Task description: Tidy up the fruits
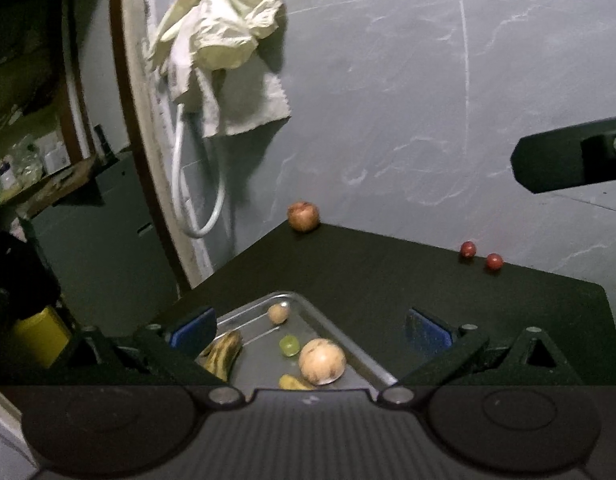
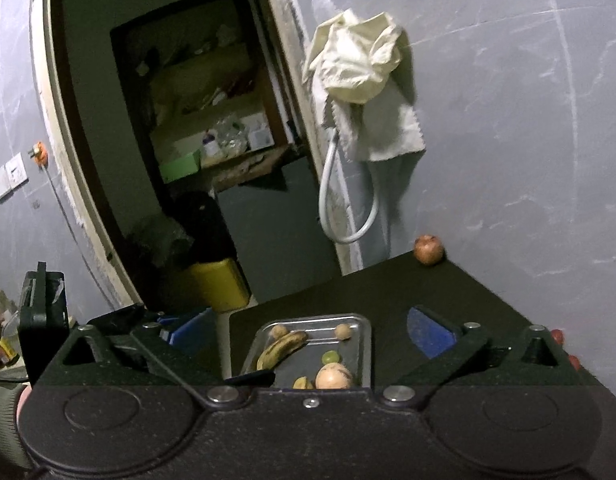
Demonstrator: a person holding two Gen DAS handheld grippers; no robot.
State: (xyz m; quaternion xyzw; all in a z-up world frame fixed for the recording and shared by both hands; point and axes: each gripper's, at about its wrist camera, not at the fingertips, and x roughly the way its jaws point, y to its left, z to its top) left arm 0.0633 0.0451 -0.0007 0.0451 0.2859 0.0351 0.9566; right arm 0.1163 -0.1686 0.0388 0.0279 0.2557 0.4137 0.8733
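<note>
A metal tray (image 1: 250,322) (image 2: 358,322) lies at the near left of the black table (image 1: 388,280). In it are a spotted banana (image 1: 224,354) (image 2: 282,348), a big pale round fruit (image 1: 322,361) (image 2: 334,376), a green grape (image 1: 289,346) (image 2: 331,357) and a small tan fruit (image 1: 278,314) (image 2: 343,331). A reddish-brown round fruit (image 1: 303,216) (image 2: 428,250) sits at the table's far corner. Two small red fruits (image 1: 468,249) (image 1: 494,261) lie by the wall. My left gripper (image 1: 310,328) and right gripper (image 2: 310,332) both hover above the tray, open and holding nothing.
A pale cloth (image 1: 220,40) (image 2: 360,64) and a white hose (image 1: 196,200) hang on the grey wall beside a doorway. Beyond the table's left edge stands a yellow container (image 2: 220,284). A black finger of the other gripper (image 1: 568,160) reaches in from the right.
</note>
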